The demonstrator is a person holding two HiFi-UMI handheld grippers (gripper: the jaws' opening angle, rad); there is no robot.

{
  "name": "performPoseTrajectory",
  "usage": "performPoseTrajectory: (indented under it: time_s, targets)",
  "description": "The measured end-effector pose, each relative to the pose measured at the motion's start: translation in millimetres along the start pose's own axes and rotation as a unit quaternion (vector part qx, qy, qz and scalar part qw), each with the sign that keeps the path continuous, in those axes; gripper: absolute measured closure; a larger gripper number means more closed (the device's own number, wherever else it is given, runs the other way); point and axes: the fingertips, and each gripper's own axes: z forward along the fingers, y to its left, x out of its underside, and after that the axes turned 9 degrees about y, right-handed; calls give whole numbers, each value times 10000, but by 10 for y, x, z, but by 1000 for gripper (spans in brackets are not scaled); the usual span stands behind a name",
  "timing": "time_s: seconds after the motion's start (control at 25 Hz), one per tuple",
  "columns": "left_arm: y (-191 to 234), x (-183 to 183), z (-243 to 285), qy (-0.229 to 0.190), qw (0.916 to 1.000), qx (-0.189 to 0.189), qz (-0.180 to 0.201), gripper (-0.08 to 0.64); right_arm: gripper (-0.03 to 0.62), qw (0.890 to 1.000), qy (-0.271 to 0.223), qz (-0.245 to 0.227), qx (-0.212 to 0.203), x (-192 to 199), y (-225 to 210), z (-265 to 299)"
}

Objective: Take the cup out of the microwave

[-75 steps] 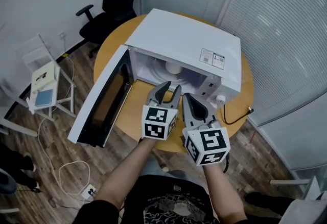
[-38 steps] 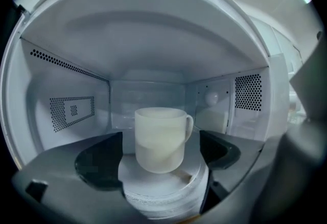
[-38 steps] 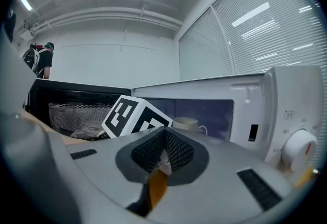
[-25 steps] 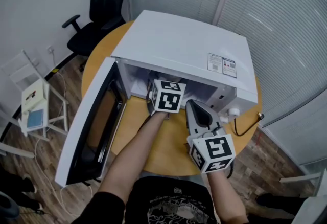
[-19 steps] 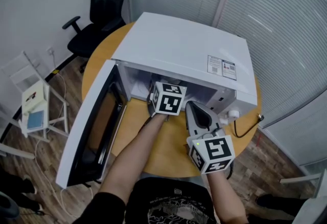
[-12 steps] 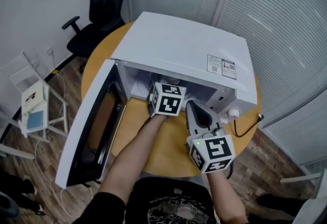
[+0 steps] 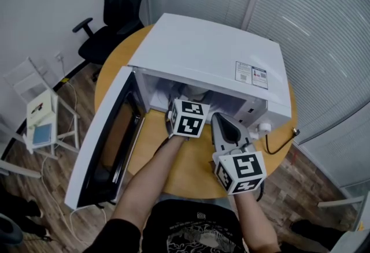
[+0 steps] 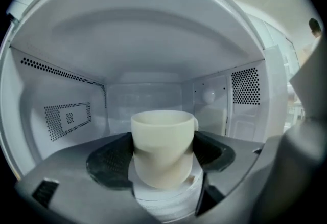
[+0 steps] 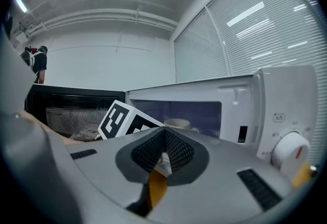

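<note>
A pale cup [image 8: 162, 136] stands on the white turntable [image 8: 168, 200] inside the open white microwave [image 7: 202, 49]. My left gripper [image 8: 162, 154] reaches into the cavity and is shut on the cup, a dark pad pressed against each side. From the head view only its marker cube [image 7: 186, 119] shows at the cavity mouth, with the cup's rim [image 7: 197, 95] just beyond it. My right gripper [image 7: 222, 126] hovers over the table in front of the microwave's control panel, shut and holding nothing. In the right gripper view the cup [image 9: 177, 124] peeks past the left cube.
The microwave door [image 7: 110, 130] hangs wide open to the left. The round wooden table [image 7: 191, 162] carries the microwave, and a black cable [image 7: 277, 139] trails off its right side. A black office chair [image 7: 115, 9] and a small white stand [image 7: 40, 125] are on the floor at left.
The left gripper's cube has drawn back a little out of the cavity toward me, and the cup's rim now shows beyond it. The right gripper has stayed put.
</note>
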Motion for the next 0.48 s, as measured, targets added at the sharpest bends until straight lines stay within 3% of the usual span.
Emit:
performPoseTrajectory:
  time_s: [0.48]
  targets:
    - [-137,85,-246,-149,9996,148,-180,183,577,9998,104,142,-50,47,-15,-19]
